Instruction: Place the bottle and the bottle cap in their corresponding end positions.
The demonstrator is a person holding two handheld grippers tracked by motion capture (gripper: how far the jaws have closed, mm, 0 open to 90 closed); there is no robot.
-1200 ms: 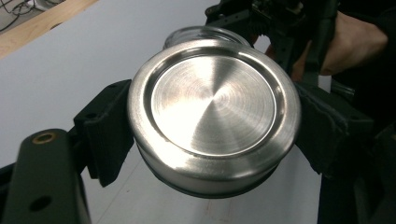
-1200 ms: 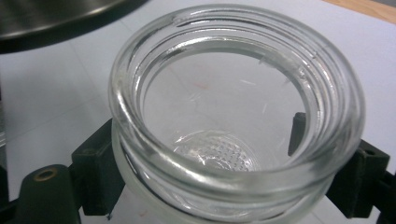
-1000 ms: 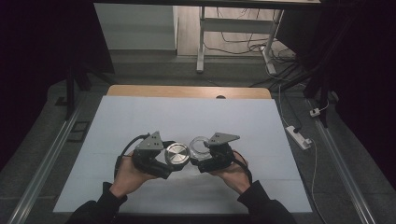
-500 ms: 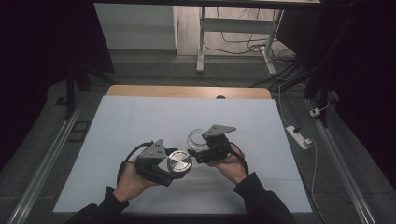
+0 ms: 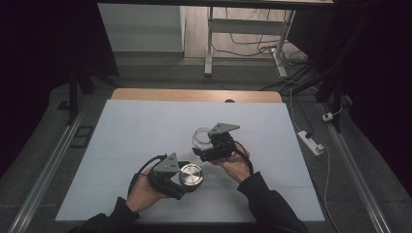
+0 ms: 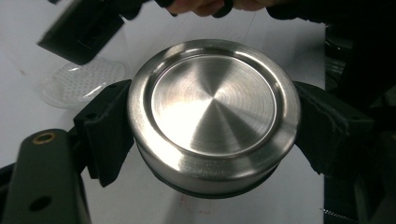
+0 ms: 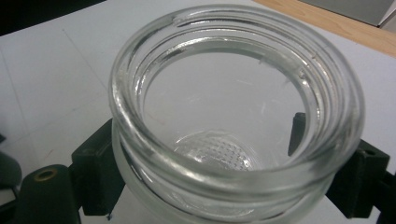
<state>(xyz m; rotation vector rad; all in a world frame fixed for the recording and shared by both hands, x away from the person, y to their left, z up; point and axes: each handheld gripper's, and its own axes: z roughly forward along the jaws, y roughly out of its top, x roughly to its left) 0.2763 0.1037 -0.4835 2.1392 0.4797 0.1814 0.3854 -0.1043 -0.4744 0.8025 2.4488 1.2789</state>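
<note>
A round brushed-steel lid [image 6: 212, 114] sits between the black jaws of my left gripper [image 6: 215, 128], which is shut on its rim. In the high view the lid [image 5: 191, 175] and left gripper [image 5: 187, 177] are low over the near middle of the white board. A clear glass jar [image 7: 233, 116], mouth towards the camera and empty, is clamped by my right gripper [image 7: 229, 179]. In the high view the jar [image 5: 201, 137] and right gripper [image 5: 204, 143] are farther back and to the right of the lid, apart from it. The jar [image 6: 79, 81] also appears behind the lid in the left gripper view.
The white board [image 5: 136, 126] covers the table, with a wooden strip [image 5: 194, 94] along its far edge. A white power strip [image 5: 311, 142] lies on the floor at the right. A metal stand's legs [image 5: 209, 43] and cables are beyond the table.
Lid and jar were side by side, close together; now they are apart. The left gripper has come nearer and lower with the lid, and the right gripper has gone back and right with the jar.
</note>
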